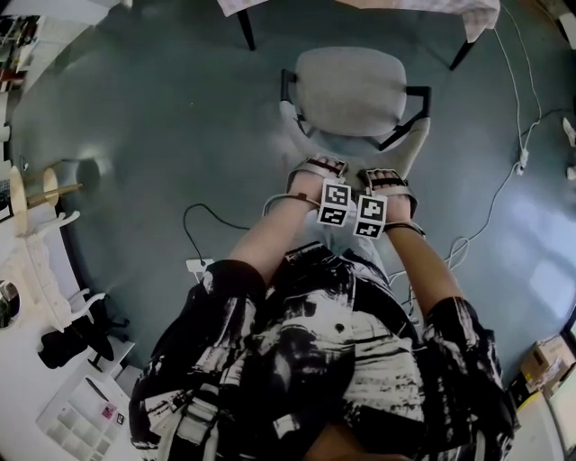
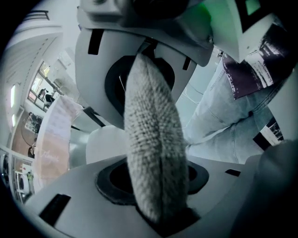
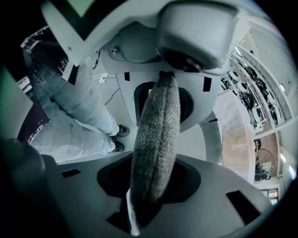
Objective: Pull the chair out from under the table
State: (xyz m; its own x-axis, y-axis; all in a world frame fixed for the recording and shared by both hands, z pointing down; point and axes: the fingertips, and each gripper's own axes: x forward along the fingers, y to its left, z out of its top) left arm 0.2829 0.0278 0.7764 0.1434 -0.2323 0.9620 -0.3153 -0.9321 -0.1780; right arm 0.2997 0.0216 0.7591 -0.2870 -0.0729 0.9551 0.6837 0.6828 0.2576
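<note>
The grey fabric chair point(image 1: 349, 90) stands on the floor, its seat out in front of the table point(image 1: 360, 7) at the top edge of the head view. Both grippers point steeply down onto the top of its backrest point(image 1: 353, 171), side by side. My left gripper point(image 1: 317, 167) has the padded backrest edge point(image 2: 150, 116) running between its jaws and touching both. My right gripper point(image 1: 387, 176) holds the same edge point(image 3: 156, 139) in the same way. In the left gripper view my left gripper point(image 2: 156, 139) is filled by fabric; so is my right gripper point(image 3: 158, 130).
Cables point(image 1: 504, 180) trail over the floor at the right, and a power strip point(image 1: 196, 266) lies left of the person's legs point(image 3: 70, 111). A white desk point(image 1: 36, 270) with objects stands at the left. A cardboard box point(image 1: 544, 360) sits at the lower right.
</note>
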